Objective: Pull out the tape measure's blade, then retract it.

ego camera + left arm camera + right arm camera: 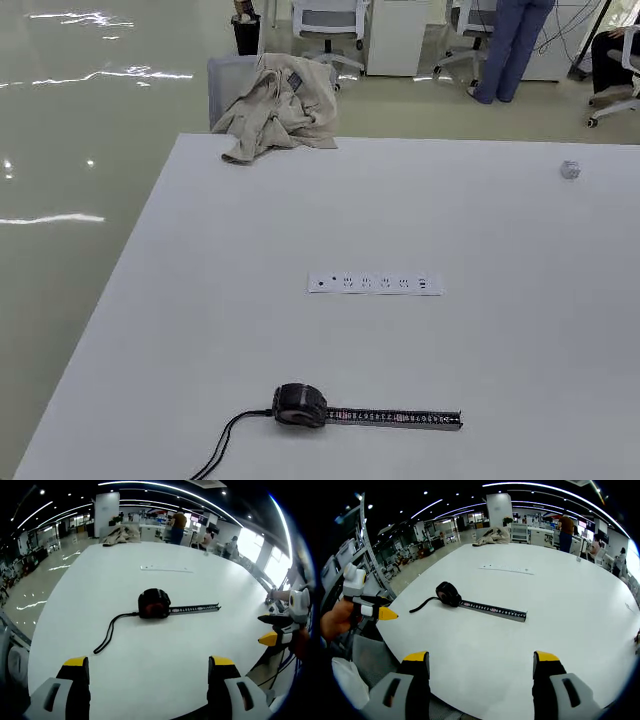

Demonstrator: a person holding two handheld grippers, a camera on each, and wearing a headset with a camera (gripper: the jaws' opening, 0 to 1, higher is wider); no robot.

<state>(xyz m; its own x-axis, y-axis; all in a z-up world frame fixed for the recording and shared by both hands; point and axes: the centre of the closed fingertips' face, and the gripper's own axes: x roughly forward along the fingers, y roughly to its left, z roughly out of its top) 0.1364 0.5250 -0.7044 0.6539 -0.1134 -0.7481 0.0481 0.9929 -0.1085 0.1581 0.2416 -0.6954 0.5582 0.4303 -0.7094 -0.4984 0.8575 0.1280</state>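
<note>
A black tape measure [300, 405] lies on the white table near its front edge, its blade [395, 418] drawn out a short way to the right and lying flat. A black wrist cord [228, 440] trails off its left side. In the left gripper view the tape measure [154, 603] lies ahead of my open left gripper [147, 672], well apart from it. My right gripper [479, 667] is open too, held back from the tape measure [448, 593] and its blade [492, 610]. Nothing is between either pair of jaws.
A white power strip [374, 284] lies mid-table. A beige jacket [278, 105] is heaped on a chair at the far edge. A small grey object [570, 170] sits at the far right. The other gripper [280, 625] shows at the right of the left gripper view. A person [510, 45] stands beyond the table.
</note>
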